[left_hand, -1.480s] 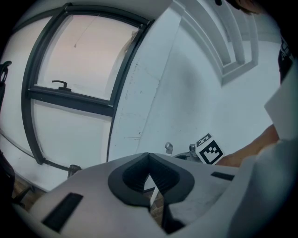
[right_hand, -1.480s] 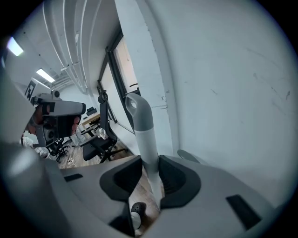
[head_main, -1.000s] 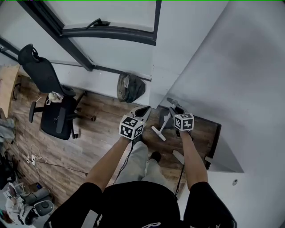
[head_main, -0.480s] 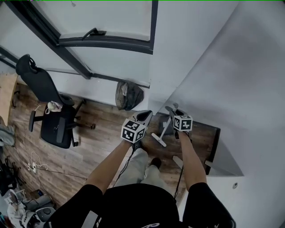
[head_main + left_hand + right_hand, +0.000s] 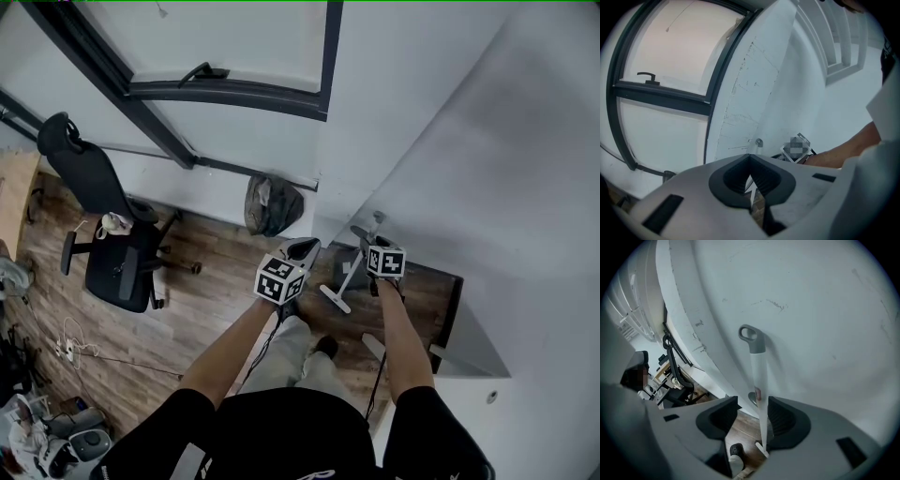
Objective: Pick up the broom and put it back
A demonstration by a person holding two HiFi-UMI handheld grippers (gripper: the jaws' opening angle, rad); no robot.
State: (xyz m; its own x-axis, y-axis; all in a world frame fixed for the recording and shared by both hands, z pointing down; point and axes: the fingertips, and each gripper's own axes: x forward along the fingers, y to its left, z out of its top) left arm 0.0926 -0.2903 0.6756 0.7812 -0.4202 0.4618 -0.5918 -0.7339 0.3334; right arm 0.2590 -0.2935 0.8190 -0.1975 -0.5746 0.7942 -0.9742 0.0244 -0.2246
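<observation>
The broom [image 5: 350, 270] has a white handle and a grey hanging loop [image 5: 749, 335]. It stands tilted with its top against the white wall [image 5: 441, 141] and its head on the wood floor. My right gripper [image 5: 364, 236] has just been opening, and its jaws now stand apart around the handle [image 5: 761, 399]. The handle runs close by the right pad [image 5: 780, 420], clear of the left one. My left gripper [image 5: 304, 247] hangs beside the broom, to its left, shut and holding nothing [image 5: 750, 161]. The left gripper view also shows the loop [image 5: 759, 142].
A black office chair [image 5: 111, 239] stands at the left on the wood floor [image 5: 197, 300]. A dark bag [image 5: 273, 203] lies at the foot of the window wall. Cables [image 5: 70, 339] trail at lower left. A dark skirting strip [image 5: 452, 300] runs along the right wall.
The right gripper's jaws have opened off the broom handle, which now leans on the wall. The right hand has sunk a little; the left hand has drifted slightly.
</observation>
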